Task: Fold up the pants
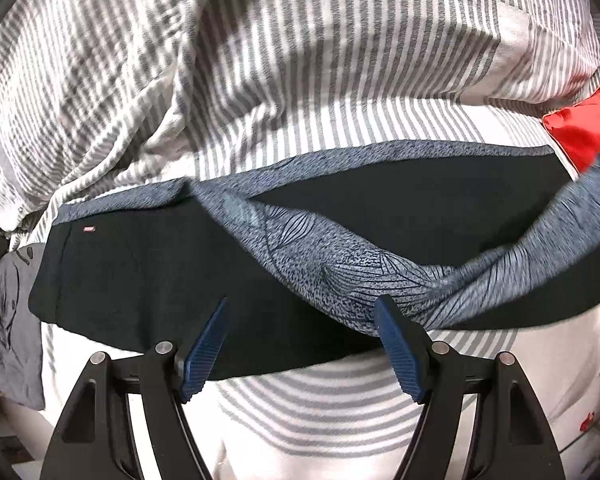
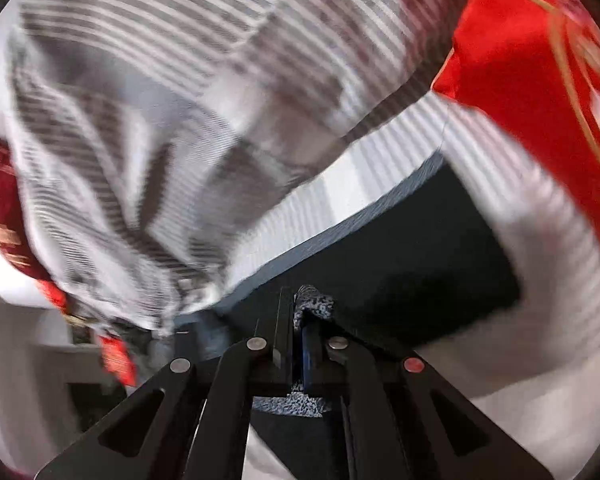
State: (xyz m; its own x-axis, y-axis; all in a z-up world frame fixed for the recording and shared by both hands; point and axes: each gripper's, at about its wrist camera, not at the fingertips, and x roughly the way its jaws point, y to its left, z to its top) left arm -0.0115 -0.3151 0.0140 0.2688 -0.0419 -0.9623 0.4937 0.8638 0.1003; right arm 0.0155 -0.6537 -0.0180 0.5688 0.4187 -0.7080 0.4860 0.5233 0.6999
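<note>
Black pants [image 1: 140, 276] with a speckled blue-grey patterned panel [image 1: 324, 260] lie stretched across a striped bed sheet [image 1: 308, 400]. My left gripper [image 1: 302, 312] is open just above the near edge of the pants, its blue pads [image 1: 204, 348] empty. The patterned panel twists and rises toward the right edge of the left wrist view. My right gripper [image 2: 298, 312] is shut on that speckled fabric [image 2: 314, 304], holding it above the black pants [image 2: 420, 264]. The right wrist view is motion-blurred.
A rumpled grey-striped duvet [image 1: 140, 72] is bunched behind the pants. A red embroidered cushion [image 1: 584, 132] lies at the right, also large in the right wrist view [image 2: 532, 72]. Grey clothing [image 1: 8, 320] hangs at the bed's left edge.
</note>
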